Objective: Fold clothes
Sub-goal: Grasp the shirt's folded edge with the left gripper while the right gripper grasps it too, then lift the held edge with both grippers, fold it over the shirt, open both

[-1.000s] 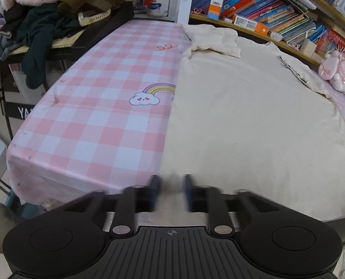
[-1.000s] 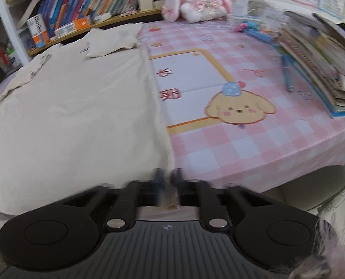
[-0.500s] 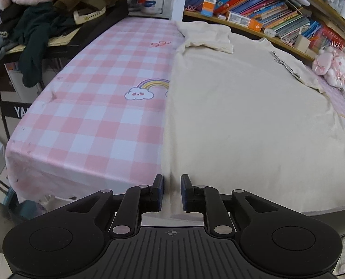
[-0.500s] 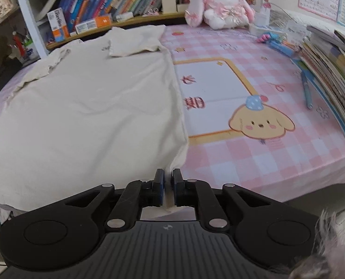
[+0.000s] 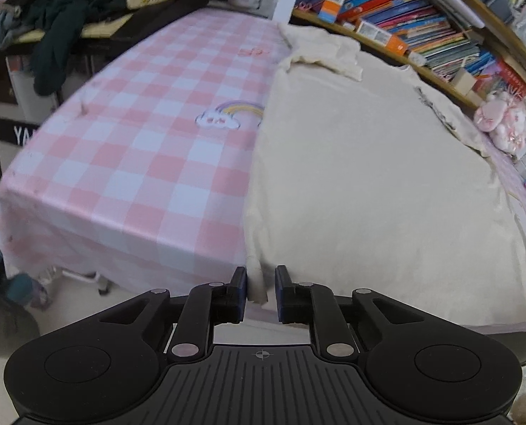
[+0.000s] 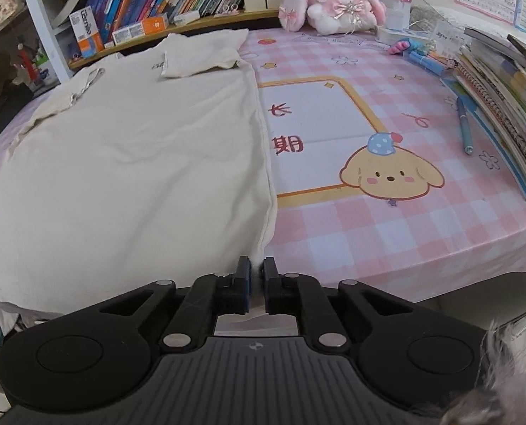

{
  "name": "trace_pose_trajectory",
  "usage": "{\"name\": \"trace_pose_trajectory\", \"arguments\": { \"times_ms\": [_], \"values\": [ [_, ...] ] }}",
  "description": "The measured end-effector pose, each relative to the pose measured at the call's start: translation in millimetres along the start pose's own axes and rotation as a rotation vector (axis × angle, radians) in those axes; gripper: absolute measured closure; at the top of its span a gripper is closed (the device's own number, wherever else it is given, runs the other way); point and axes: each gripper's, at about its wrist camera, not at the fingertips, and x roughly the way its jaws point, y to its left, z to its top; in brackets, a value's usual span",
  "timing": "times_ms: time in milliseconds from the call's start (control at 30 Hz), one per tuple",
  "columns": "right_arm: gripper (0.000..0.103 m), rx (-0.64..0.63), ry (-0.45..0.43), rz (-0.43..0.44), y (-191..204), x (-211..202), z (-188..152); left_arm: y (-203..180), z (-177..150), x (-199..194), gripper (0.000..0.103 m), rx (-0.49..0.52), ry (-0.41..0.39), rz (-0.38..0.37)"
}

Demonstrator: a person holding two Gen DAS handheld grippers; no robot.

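Cream shirt (image 5: 369, 184) lies spread flat on the tabletop (image 5: 128, 163), sleeves folded in over the body at the end nearest the bookshelf (image 6: 178, 3), hem hanging over the tabletop edge farthest from the bookshelf.

Left gripper (image 5: 259, 288) sits at one hem corner: jaws apart, with the corner flap of the shirt hanging in the gap, not pinched. Right gripper (image 6: 256, 276) sits at the other hem corner: jaws nearly together with a thin strip of the shirt's edge between them; looks clamped on it, though only a sliver of cloth shows.

Step in hand, as a judgement: getting both hem corners held so the hem can be carried toward the bookshelf end for a crosswise fold. To do it well:
- the left jaws need to close fully on the flap, taking both layers, deep enough that it does not slip out
- both corners should rise together and level, so the hem stays taut and straight
- the side edges should land on each other, hem short of the collar
- keep the lift low; the folded-in sleeves could flip open
- the pen (image 6: 464, 125) and the stack of books (image 6: 504, 106) lie well apart from the shirt, no clash likely.
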Motion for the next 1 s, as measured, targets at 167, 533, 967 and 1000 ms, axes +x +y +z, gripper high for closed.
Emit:
{"name": "trace_pose_trajectory", "arguments": {
  "times_ms": [167, 533, 967, 1000],
  "values": [
    [0.097, 0.022, -0.013, -0.023, -2.4, -2.7, -0.5, -16.9, 5.3, -2.3, 0.088, 0.1, -0.027, 0.008],
    [0.09, -0.004, 0.008, -0.031, -1.5, 4.2, -3.4, -11.4, 9.4, 7.4, 0.084, 0.074, 0.002, 0.049],
    [0.099, 0.078, 0.053, 0.037, -10.1, -14.9, 0.9, 19.3, 6.0, -10.2, 0.101, -0.093, 0.038, -0.057],
    [0.099, 0.093, 0.059, 0.05, -12.6, -19.6, 0.7, 21.9, 4.0, -12.8, 0.101, -0.1, 0.048, -0.069]
  ]
}}
